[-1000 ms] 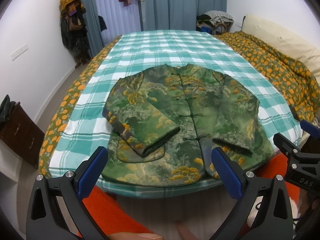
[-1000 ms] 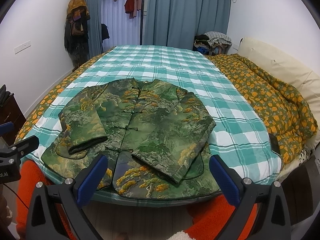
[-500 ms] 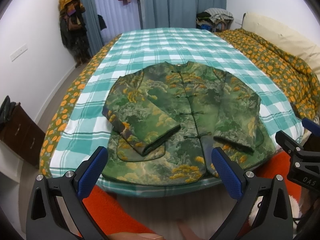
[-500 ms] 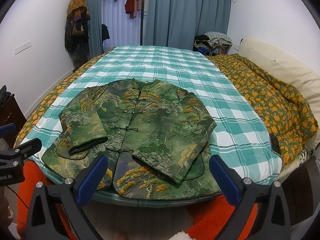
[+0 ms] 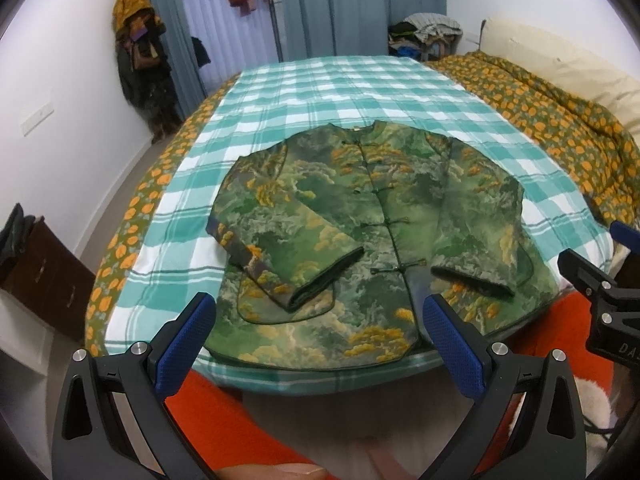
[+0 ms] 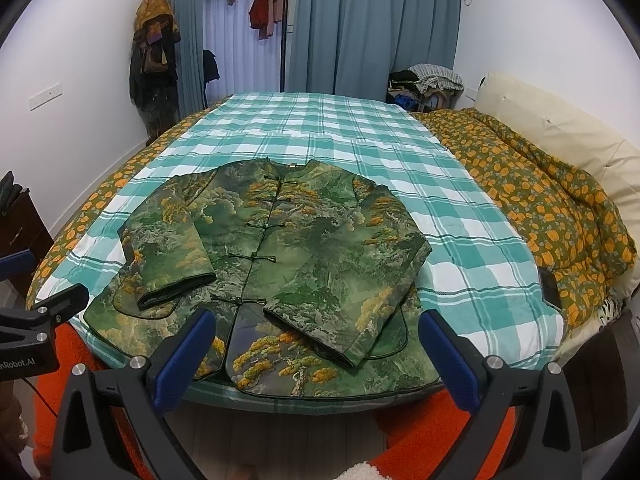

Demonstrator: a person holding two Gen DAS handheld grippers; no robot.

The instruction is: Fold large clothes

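A green jacket (image 5: 372,220) with yellow and grey landscape print lies flat, front up and buttoned, at the near edge of the bed; it also shows in the right wrist view (image 6: 280,264). Both sleeves are folded in over the front. My left gripper (image 5: 318,320) is open and empty, hovering in front of the hem. My right gripper (image 6: 318,336) is open and empty, also before the hem. Each gripper shows at the edge of the other's view: the right one (image 5: 600,292) and the left one (image 6: 36,320).
The bed has a teal checked sheet (image 6: 320,128), with an orange-flowered duvet (image 6: 540,200) and a cream pillow (image 6: 560,132) on the right. An orange rug (image 5: 240,420) lies below. A dark cabinet (image 5: 44,272) stands left. Curtains and hanging coats (image 6: 154,64) are at the back.
Both grippers have shifted slightly; the jacket sits a little higher in the left wrist view. The jacket itself has not moved and both grippers stay open.
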